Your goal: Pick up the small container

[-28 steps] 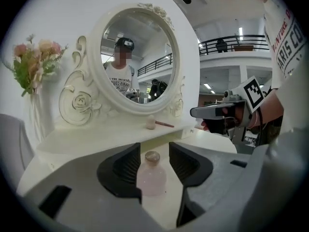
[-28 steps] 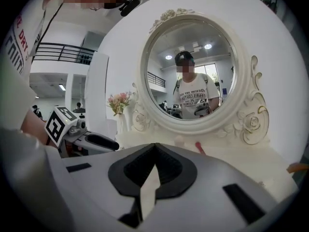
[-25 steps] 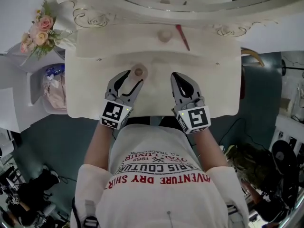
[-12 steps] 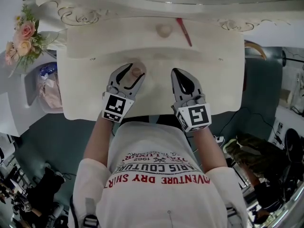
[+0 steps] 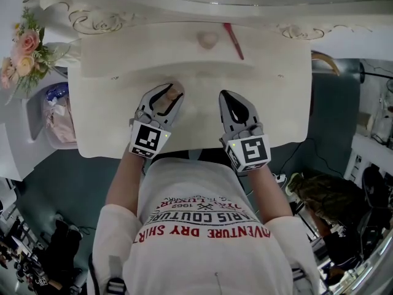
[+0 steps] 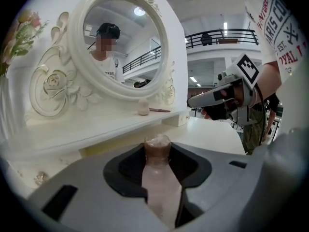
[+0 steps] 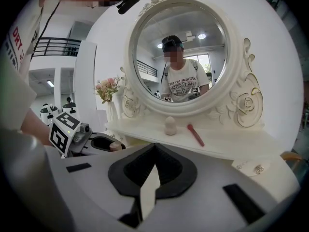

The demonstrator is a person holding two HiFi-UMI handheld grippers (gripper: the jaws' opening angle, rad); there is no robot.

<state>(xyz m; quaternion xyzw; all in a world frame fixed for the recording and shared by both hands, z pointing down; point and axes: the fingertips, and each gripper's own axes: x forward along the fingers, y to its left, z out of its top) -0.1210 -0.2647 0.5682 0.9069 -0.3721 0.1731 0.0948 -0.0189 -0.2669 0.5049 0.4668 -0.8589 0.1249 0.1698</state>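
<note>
1. The left gripper (image 5: pixel 171 93) has just been closing its jaws. They now stand partly closed, with the small container (image 6: pixel 157 149) between them. The pads look to press on its two sides, so I judge it gripped.
2. The container stands upright, long axis vertical, with a brownish top above a pale body. It lies straight along the line of the jaws. Its base is hidden, so I cannot tell whether it has left the surface.
3. The right gripper (image 5: pixel 227 97) has its jaws together with nothing in them. It sits beside the left one, to the container's right and apart from it. The left hand is the nearer one, and the lift looks to be its job.
4. The cream worktop (image 5: pixel 276 103) carries the container near its front edge, left of the middle. The surface round it is bare, so a straight upward lift should meet nothing.
5. A raised shelf (image 5: pixel 123 45) runs along the back edge. It holds a pale egg-shaped object (image 5: pixel 207 40) and a red stick (image 5: pixel 233 42), both well apart from the jaws.
6. Behind the shelf rises a round mirror (image 6: pixel 120 37) in a carved white frame. Pink flowers (image 5: pixel 24 48) stand past the back left corner.
</note>
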